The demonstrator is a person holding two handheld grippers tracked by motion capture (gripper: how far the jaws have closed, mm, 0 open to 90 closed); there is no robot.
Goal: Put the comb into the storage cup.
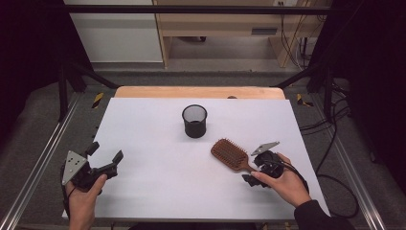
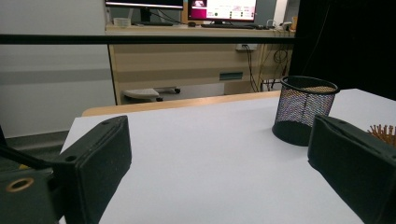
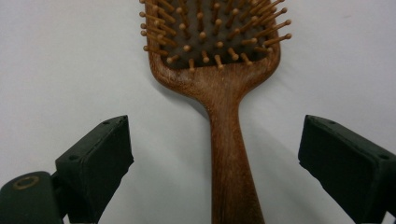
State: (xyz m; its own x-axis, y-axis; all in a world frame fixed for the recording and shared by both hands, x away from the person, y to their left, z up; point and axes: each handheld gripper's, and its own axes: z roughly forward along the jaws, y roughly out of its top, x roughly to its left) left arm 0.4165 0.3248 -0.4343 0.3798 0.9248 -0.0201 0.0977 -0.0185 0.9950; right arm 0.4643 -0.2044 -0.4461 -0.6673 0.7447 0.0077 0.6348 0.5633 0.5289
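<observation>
A brown wooden paddle hairbrush (image 1: 229, 154) lies bristles up on the white table, handle toward the near right. My right gripper (image 1: 252, 173) is open, its jaws spread to either side of the handle (image 3: 229, 158) without touching it. A black mesh cup (image 1: 195, 120) stands upright at the table's middle back, and in the left gripper view the cup (image 2: 303, 109) is ahead to the right. My left gripper (image 1: 105, 154) rests at the near left, open with nothing between its jaws.
The white table surface (image 1: 158, 143) has a wooden strip (image 1: 198, 92) along its far edge. Metal rails (image 1: 38, 163) run down both sides. Cables (image 1: 330, 143) lie on the floor at the right. A desk with monitors (image 2: 205, 9) stands beyond the table.
</observation>
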